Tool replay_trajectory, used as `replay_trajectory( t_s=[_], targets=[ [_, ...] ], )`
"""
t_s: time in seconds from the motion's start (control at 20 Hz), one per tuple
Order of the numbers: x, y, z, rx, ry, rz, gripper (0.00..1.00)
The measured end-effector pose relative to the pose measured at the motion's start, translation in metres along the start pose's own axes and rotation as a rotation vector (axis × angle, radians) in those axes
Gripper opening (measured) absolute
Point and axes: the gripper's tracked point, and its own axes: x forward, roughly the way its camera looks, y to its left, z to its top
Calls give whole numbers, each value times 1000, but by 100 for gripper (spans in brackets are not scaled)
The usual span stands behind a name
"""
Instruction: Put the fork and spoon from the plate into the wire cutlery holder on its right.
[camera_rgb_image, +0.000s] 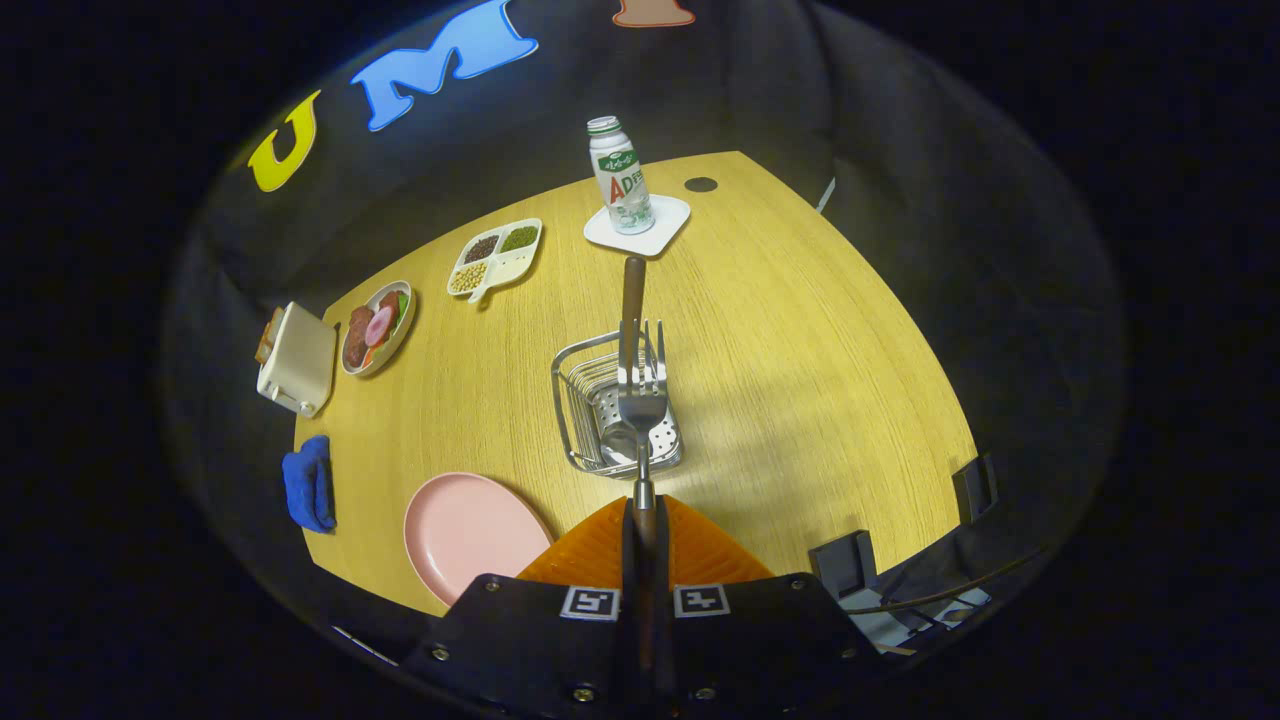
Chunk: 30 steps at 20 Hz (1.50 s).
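Your gripper (644, 530) is pressed together on the fork (641, 400), both fingers pinching its handle, so the tines point forward and away from you. The fork's long axis runs straight out along the fingers, and its head hangs right over the wire cutlery holder (612, 410), which sits just ahead of the fingertips. Judging by this, the holder lies directly in line with the fork, not off to a side. 1 utensil already stands in the holder: a dark handle, likely the spoon (632, 300), rising upright from its far part. Your next move will probably need the fork tipped down into the basket, clear of that handle. The pink plate (470, 530) lies just left of the fingers, bare on the wooden table (800, 350).
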Motion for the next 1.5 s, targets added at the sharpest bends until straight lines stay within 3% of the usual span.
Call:
replay_trajectory(
  t_s=[0.4, 1.05, 1.35, 1.4, 1.5],
  targets=[
    [19, 13, -17, -113, 141, 6, 6],
    [34, 14, -12, -117, 224, 8, 6],
    [31, 20, 1, -37, 187, 49, 16],
    [31, 18, 0, -31, 183, 44, 36],
    [29, 18, 3, -24, 178, 54, 42]
  ],
)
